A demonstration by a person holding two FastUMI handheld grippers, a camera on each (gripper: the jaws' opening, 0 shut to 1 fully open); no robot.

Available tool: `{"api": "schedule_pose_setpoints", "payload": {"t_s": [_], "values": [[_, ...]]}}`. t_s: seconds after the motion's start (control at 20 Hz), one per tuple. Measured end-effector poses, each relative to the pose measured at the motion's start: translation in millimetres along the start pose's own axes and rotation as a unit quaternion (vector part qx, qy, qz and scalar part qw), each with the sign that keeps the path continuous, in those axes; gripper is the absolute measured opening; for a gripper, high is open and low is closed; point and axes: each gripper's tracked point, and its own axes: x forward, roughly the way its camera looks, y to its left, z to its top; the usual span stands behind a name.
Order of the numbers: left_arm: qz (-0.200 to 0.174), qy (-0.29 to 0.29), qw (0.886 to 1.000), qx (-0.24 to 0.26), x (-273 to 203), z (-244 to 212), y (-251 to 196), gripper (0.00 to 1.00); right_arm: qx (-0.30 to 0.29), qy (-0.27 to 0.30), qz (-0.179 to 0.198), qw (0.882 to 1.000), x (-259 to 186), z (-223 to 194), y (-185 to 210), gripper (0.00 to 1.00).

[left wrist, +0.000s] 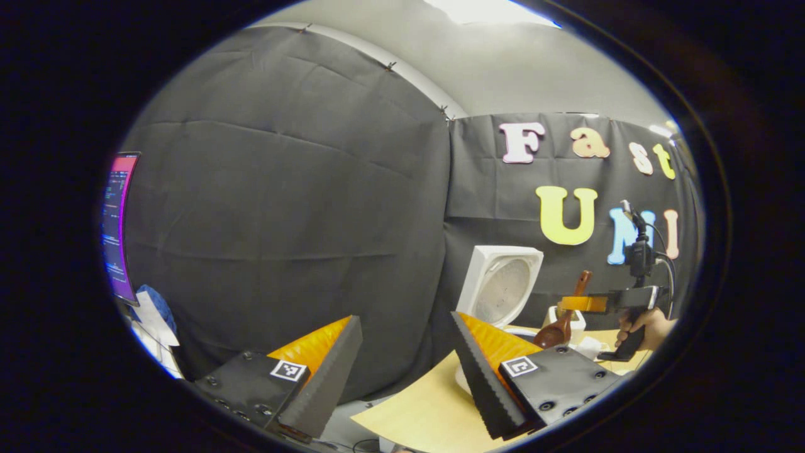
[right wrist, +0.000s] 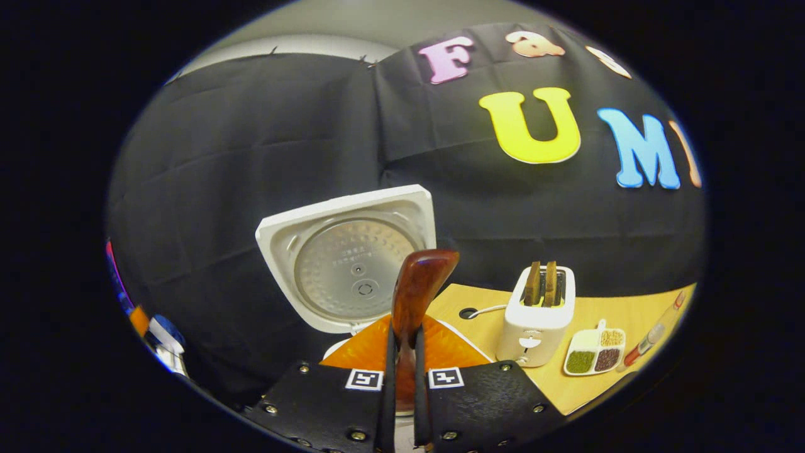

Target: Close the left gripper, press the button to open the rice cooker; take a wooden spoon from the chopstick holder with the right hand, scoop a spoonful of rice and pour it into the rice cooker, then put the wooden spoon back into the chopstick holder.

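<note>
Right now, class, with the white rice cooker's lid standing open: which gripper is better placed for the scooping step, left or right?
Right. The right gripper is already shut on the brown wooden spoon, near the open white rice cooker. The left gripper is open, holding nothing.

rice cooker lid [right wrist: 352, 251]: white, silver dotted inner plate
wooden spoon [right wrist: 418, 286]: glossy reddish-brown
toaster [right wrist: 534, 327]: white
table [right wrist: 585, 377]: pale yellow wood
gripper fingers [left wrist: 314, 343]: orange, black

The left gripper view looks from off the surface's [left wrist: 434, 409] edge toward the distant rice cooker [left wrist: 501, 286], while the right gripper view faces that raised lid [right wrist: 352, 258] from close by, both sharing it.
</note>
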Motion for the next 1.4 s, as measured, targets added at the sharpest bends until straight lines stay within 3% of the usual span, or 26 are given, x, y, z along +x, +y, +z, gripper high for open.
{"api": "schedule_pose_setpoints", "payload": {"t_s": [0.3, 0.6, 0.9, 1.0, 1.4], "values": [[-0.026, -0.008, 1.0, 0.004, -6.6, 10.2, -9.9, 0.96, 0.108, -0.026, -0.004, 0.994, -28.4, 34.0, -30.0, 0.12], [-0.064, -0.021, 0.998, 0.007, -2.3, 25.8, -59.5, 0.96, 0.118, -0.053, -0.042, 0.991, -73.6, 55.9, -77.1, 0.12], [-0.11, -0.021, 0.994, 0.002, 3.9, 29.1, -119.8, 0.97, 0.108, -0.077, -0.106, 0.985, -124.8, 69.9, -140.3, 0.12], [-0.124, -0.022, 0.992, 0.002, 10.0, 33.3, -147.8, 0.96, 0.106, -0.084, -0.125, 0.983, -143.6, 73.5, -160.0, 0.15], [-0.178, -0.031, 0.984, 0.002, 8.2, 39.1, -237.3, 0.96, 0.111, -0.098, -0.199, 0.969, -220.9, 72.2, -240.3, 0.12]]}}
